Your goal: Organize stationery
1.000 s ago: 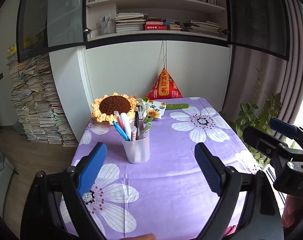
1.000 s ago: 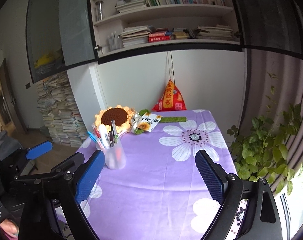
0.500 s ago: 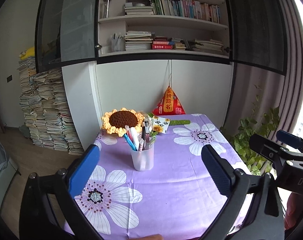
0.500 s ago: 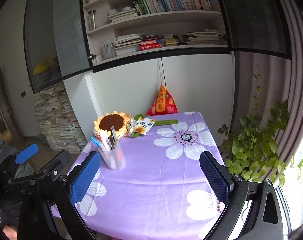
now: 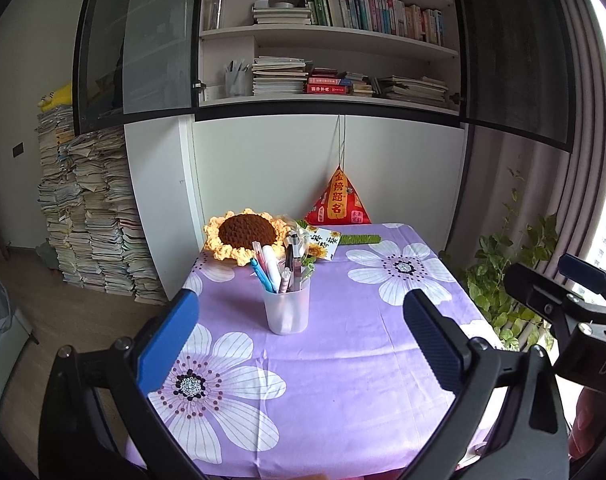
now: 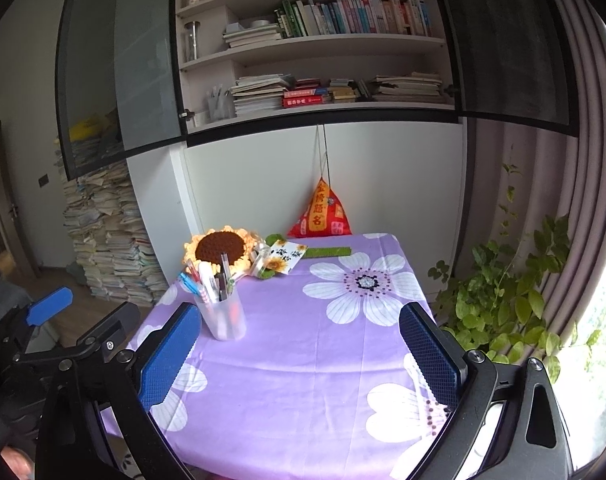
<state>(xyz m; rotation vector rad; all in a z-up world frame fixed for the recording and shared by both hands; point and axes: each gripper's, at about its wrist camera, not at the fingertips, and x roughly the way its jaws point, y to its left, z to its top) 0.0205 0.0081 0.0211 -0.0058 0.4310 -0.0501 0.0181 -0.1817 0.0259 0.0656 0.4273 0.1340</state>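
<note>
Seemingly your tidying is nearly or fully done: no loose stationery shows on the purple floral tabletop (image 5: 343, 380). Toward the left, the clear pen cup (image 5: 287, 308) stands upright, holding the pens (image 5: 277, 268), with a crocheted sunflower (image 5: 245, 236) just behind it. Your left tool (image 5: 299, 332) hovers over the near edge, angled slightly downward, its blue pads having just spread wide with nothing between them. Further right, your right tool (image 6: 299, 352) hangs likewise, just spread too, empty, well apart from the cup.
</note>
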